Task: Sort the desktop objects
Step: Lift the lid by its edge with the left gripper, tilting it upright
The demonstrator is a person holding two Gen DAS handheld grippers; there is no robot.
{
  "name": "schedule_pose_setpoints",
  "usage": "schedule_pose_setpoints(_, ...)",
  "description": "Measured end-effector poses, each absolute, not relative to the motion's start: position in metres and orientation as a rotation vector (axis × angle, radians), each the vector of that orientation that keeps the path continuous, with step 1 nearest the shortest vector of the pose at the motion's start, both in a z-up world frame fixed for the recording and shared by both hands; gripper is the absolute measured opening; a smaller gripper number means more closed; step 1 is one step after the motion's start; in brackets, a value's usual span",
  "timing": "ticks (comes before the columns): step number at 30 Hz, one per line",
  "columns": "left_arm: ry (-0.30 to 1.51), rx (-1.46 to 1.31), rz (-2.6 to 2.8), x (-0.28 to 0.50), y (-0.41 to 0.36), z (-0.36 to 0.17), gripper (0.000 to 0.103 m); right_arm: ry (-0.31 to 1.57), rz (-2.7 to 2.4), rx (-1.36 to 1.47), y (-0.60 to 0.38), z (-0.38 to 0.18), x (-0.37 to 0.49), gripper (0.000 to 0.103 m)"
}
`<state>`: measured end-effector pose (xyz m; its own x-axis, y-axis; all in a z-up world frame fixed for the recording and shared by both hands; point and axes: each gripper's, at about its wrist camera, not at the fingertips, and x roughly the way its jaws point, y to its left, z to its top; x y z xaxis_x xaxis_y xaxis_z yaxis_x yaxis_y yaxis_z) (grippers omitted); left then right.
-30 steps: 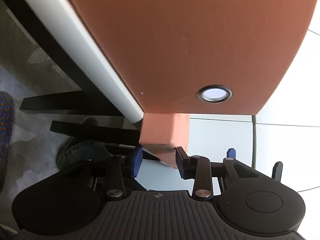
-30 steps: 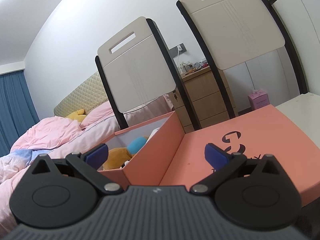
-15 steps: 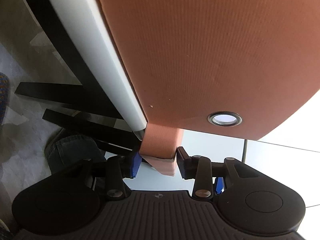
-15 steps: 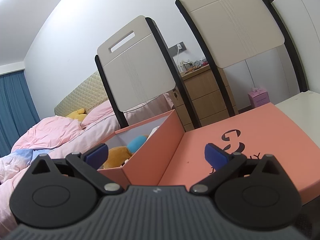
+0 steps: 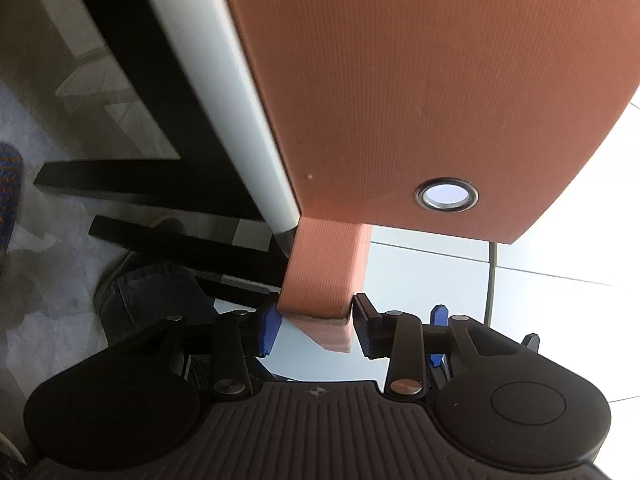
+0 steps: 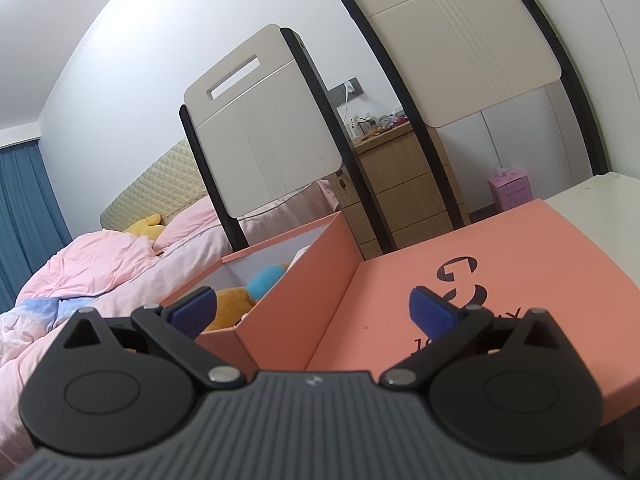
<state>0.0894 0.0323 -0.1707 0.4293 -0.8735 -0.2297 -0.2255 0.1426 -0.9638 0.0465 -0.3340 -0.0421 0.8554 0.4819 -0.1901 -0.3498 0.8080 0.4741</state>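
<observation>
An orange-pink storage box point(image 6: 296, 280) stands open on the table, with plush toys point(image 6: 248, 296) inside. Its lid point(image 6: 472, 292), printed with a black logo, lies flat beside it on the right. My right gripper point(image 6: 312, 308) is open and empty, low in front of the box corner and the lid. In the left wrist view the box wall point(image 5: 420, 92) with a metal eyelet point(image 5: 447, 194) fills the frame. My left gripper point(image 5: 316, 326) is shut on the box's orange flap point(image 5: 324, 280) that hangs at the lower corner.
The white table edge point(image 5: 224, 112) runs beside the box, with black chair legs point(image 5: 132, 184) and floor below it. Two beige chair backs point(image 6: 264, 120) stand behind the table. A bed with pink bedding point(image 6: 100, 264) and a wooden dresser point(image 6: 404, 184) lie beyond.
My left gripper has closed in on the orange flap and moved nearer the box; the box looms larger and steeper. The right gripper has barely moved.
</observation>
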Motion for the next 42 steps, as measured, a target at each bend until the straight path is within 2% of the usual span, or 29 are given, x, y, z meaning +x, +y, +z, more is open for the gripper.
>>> schedule_pose_setpoints(7,1.076,-1.337,-0.652,0.101,0.024,-0.163,0.046,0.305,0.452,0.429,-0.336,-0.040,0.048,0.103)
schedule_pose_setpoints(21,1.062,-1.324,-0.661,0.052,0.034,-0.148,0.045,0.300,0.345,0.355,-0.349,-0.044,0.036,0.103)
schedule_pose_setpoints(26,1.041,-1.268,-0.666,0.056,0.034,-0.142,0.047,0.298,0.331,0.347,-0.356,-0.045,0.032,0.103)
schedule_pose_setpoints(28,1.034,-1.261,-0.663,0.056,0.000,-0.172,0.048,0.294,0.329,0.348,-0.359,-0.045,0.031,0.103)
schedule_pose_setpoints(34,1.035,-1.278,-0.663,0.053,-0.004,-0.172,0.047,0.286,0.315,0.349,-0.371,-0.046,0.027,0.103)
schedule_pose_setpoints(36,1.041,-1.279,-0.667,0.069,-0.009,-0.189,0.047,0.286,0.304,0.344,-0.375,-0.046,0.025,0.103)
schedule_pose_setpoints(42,1.045,-1.252,-0.689,0.042,-0.010,-0.192,0.047,0.286,0.251,0.384,-0.413,-0.047,0.015,0.103)
